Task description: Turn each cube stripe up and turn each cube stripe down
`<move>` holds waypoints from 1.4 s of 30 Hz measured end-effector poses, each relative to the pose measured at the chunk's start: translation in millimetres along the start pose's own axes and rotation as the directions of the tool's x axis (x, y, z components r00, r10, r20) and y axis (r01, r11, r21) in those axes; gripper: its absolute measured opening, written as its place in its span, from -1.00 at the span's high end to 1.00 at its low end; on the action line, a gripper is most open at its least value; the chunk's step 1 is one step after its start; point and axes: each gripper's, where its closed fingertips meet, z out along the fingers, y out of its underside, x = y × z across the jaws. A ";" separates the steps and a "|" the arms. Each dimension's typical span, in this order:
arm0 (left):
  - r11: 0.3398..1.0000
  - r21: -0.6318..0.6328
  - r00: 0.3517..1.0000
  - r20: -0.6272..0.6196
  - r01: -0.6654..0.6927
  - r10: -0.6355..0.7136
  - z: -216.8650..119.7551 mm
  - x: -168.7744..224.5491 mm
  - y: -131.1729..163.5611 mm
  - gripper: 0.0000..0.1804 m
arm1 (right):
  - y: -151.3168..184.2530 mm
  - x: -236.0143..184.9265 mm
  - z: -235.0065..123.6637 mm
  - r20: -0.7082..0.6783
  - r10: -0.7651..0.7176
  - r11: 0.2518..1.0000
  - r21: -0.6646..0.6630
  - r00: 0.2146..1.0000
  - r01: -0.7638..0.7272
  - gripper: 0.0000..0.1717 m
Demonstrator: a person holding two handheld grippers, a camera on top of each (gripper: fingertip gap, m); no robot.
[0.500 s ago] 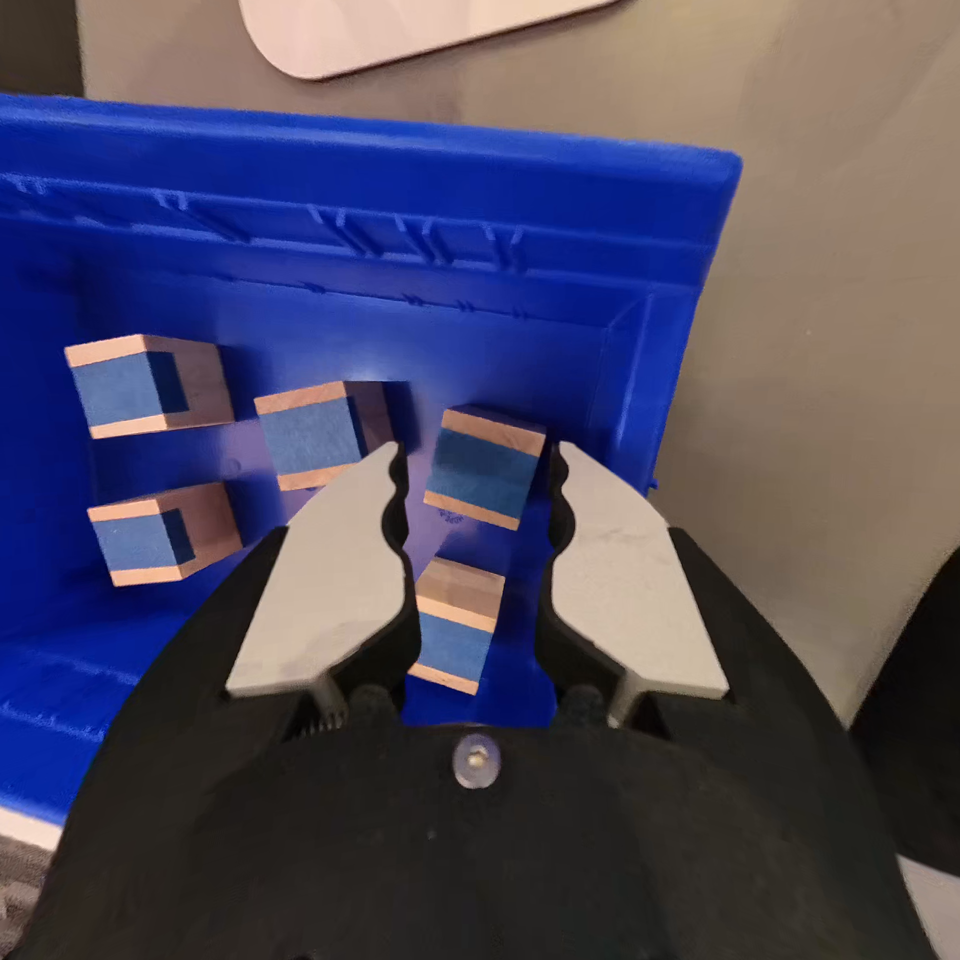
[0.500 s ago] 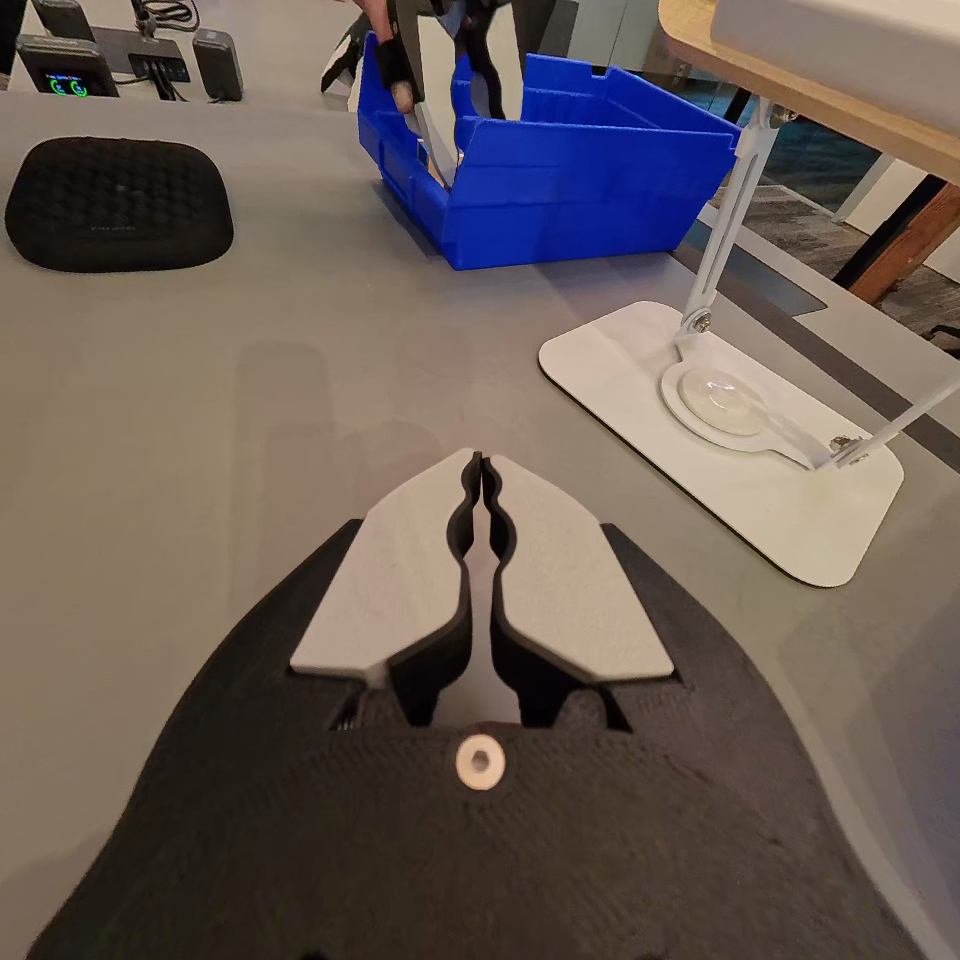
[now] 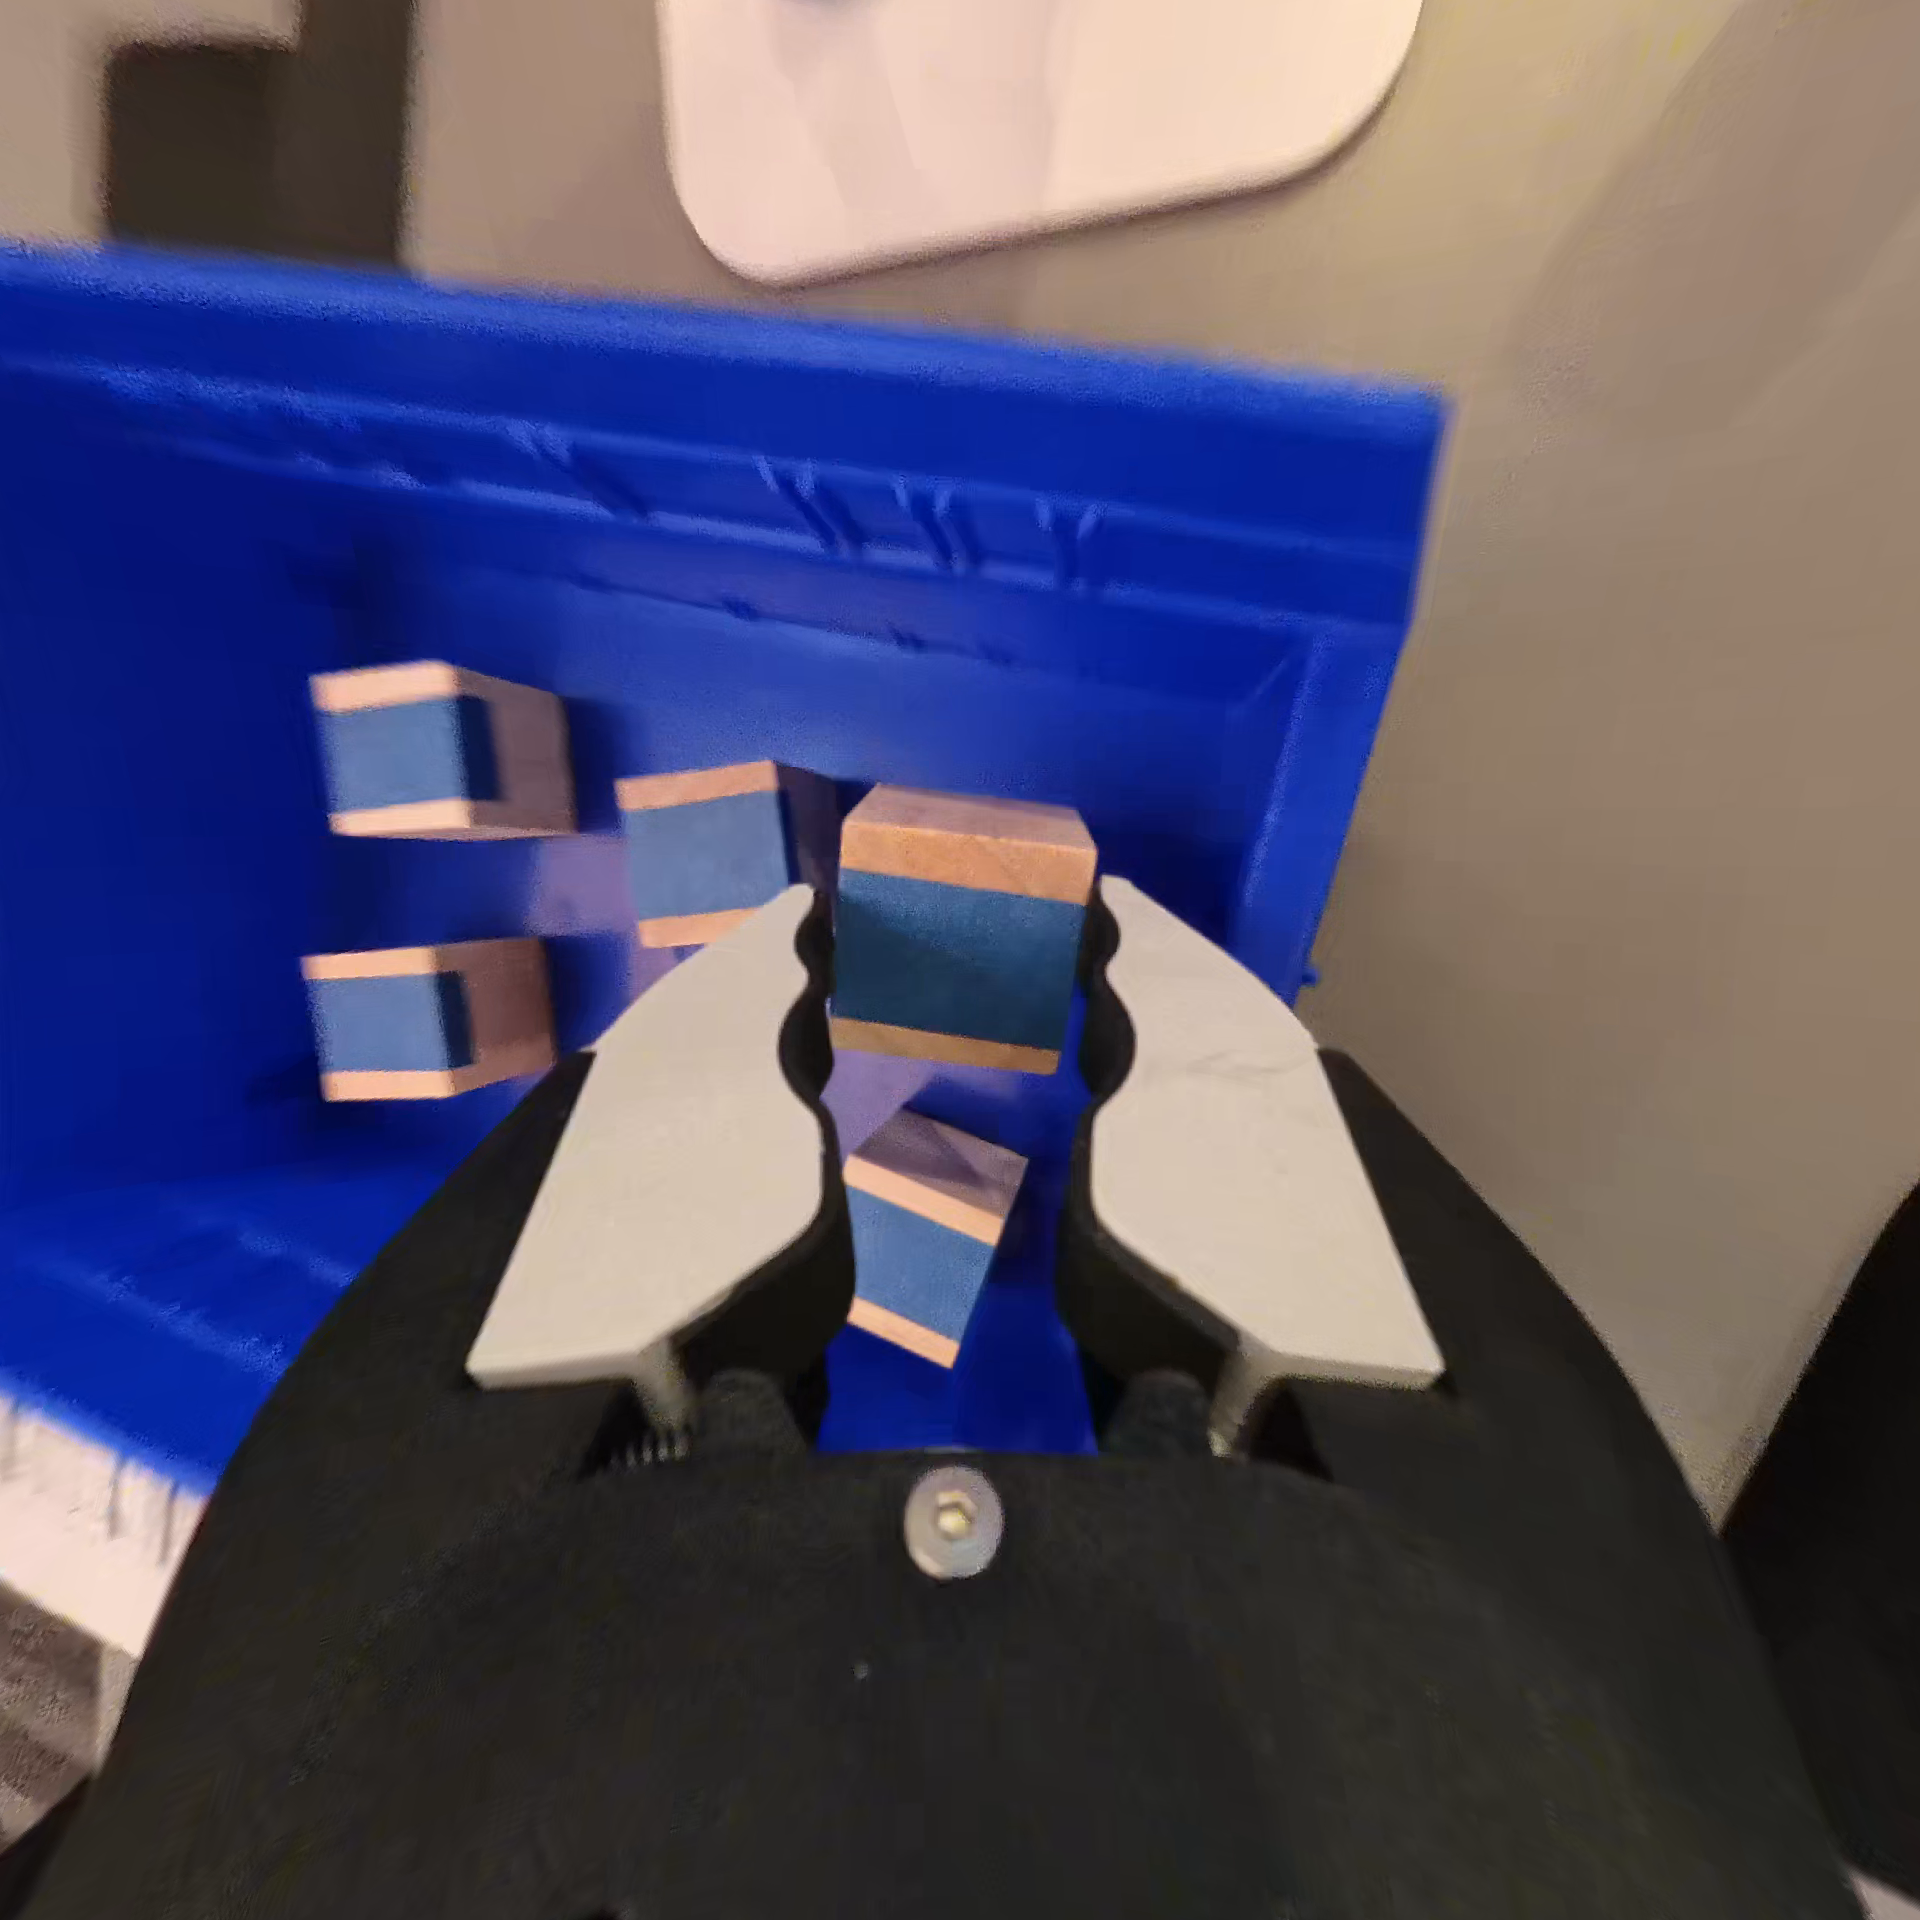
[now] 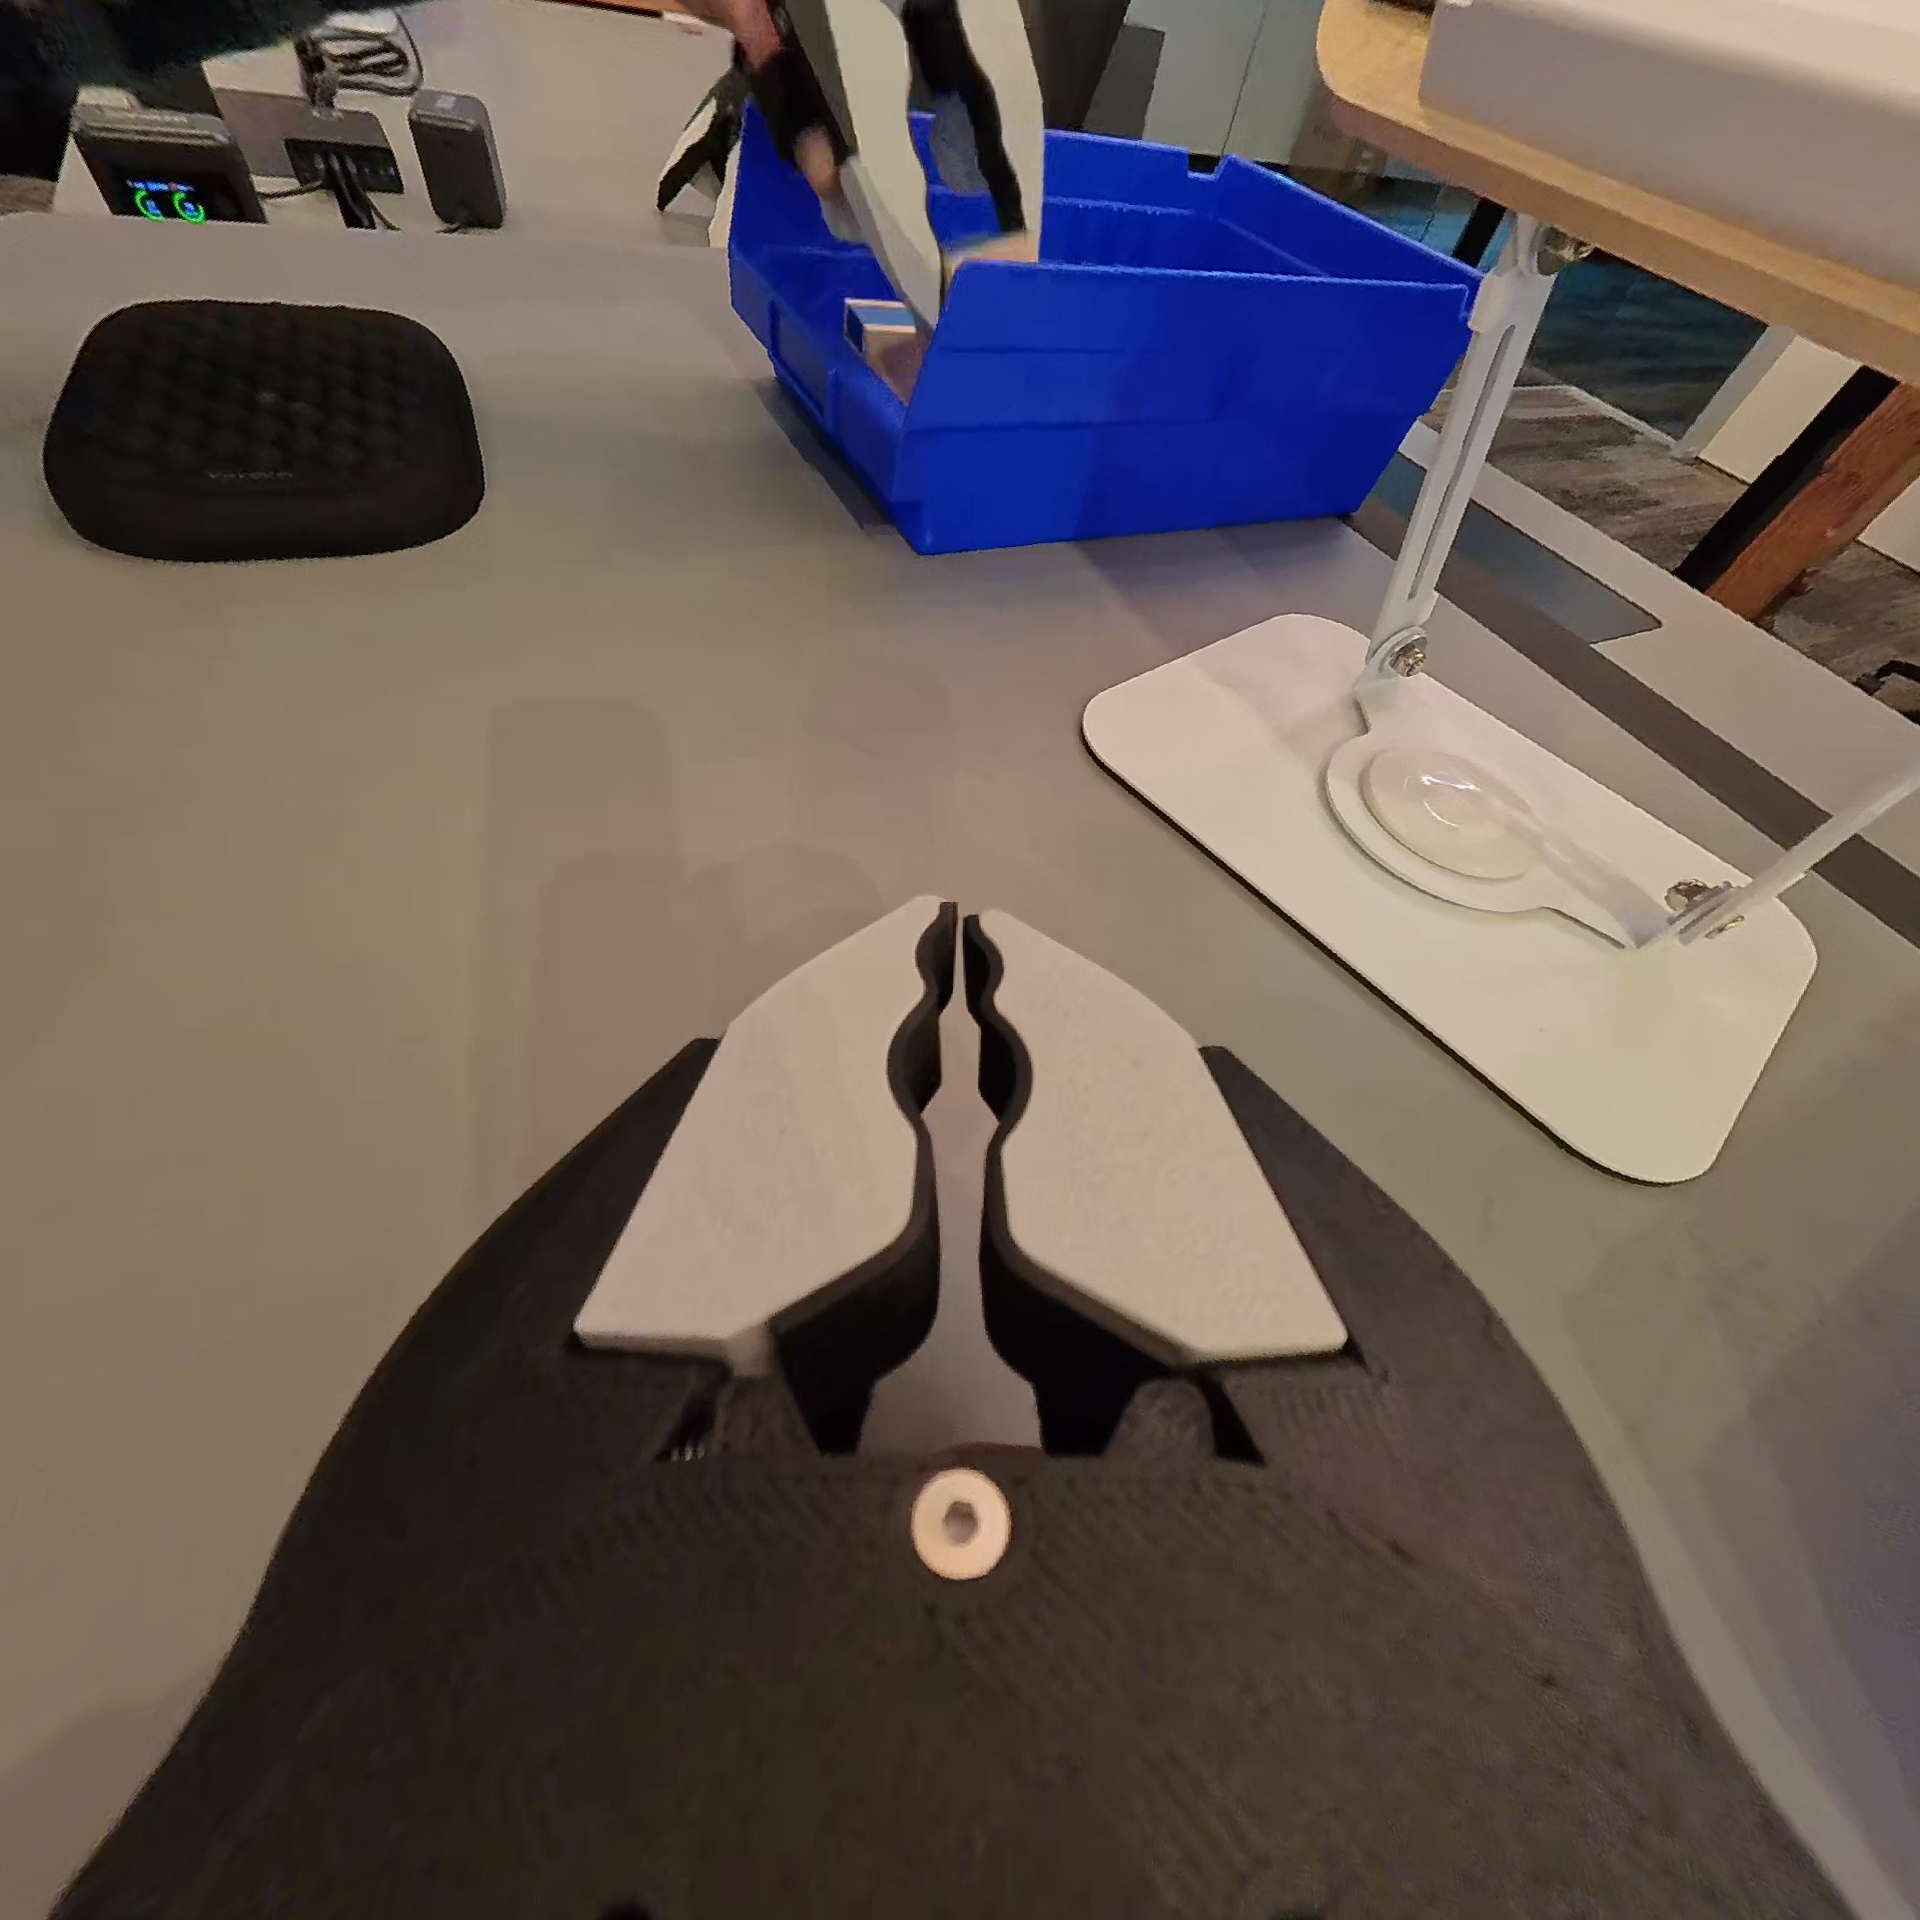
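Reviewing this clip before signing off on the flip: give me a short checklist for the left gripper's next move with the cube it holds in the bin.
1. Left gripper closed on the wooden cube, both fingers against its sides: ok.
2. Cube lifted clear of the cube beneath it: ok.
3. Stripe side faces the camera: ok.
4. Three other cubes, the nearest, stay left of the fingers: ok.
5. Blue bin side wall leaves room for turning: cannot tell.
6. Right gripper shut, parked over the table, away from the bin: ok.

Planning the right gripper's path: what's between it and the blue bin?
Only bare grey table, as the right wrist view shows, from the shut right gripper to the blue bin. The black pad and white stand base lie off to the sides.
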 end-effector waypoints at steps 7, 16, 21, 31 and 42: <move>0.896 0.404 0.930 0.366 -0.185 0.027 -101.7 37.6 -103.2 0.50 | -42.1 -0.4 -2.2 0.133 0.242 0.957 0.133 0.961 -0.259 0.68; 0.685 0.535 0.804 0.581 -0.494 0.126 -151.3 131.0 -216.9 0.50 | -174.4 -25.4 -12.3 0.617 0.447 0.691 0.222 0.648 -0.688 0.24; 0.588 0.602 0.808 0.565 -0.541 0.166 -159.9 172.5 -249.3 0.50 | -204.2 -35.2 -20.7 0.759 0.420 0.607 0.173 0.497 -0.776 0.17; 0.499 0.662 0.814 0.552 -0.559 0.179 -160.6 195.7 -271.7 0.50 | -225.7 -49.0 -47.8 0.864 0.308 0.574 0.165 0.399 -0.802 0.46; 0.548 0.666 0.826 0.556 -0.506 0.087 -160.6 165.2 -259.9 0.57 | -207.4 25.2 -69.0 0.565 0.440 0.693 0.280 0.698 -0.664 0.47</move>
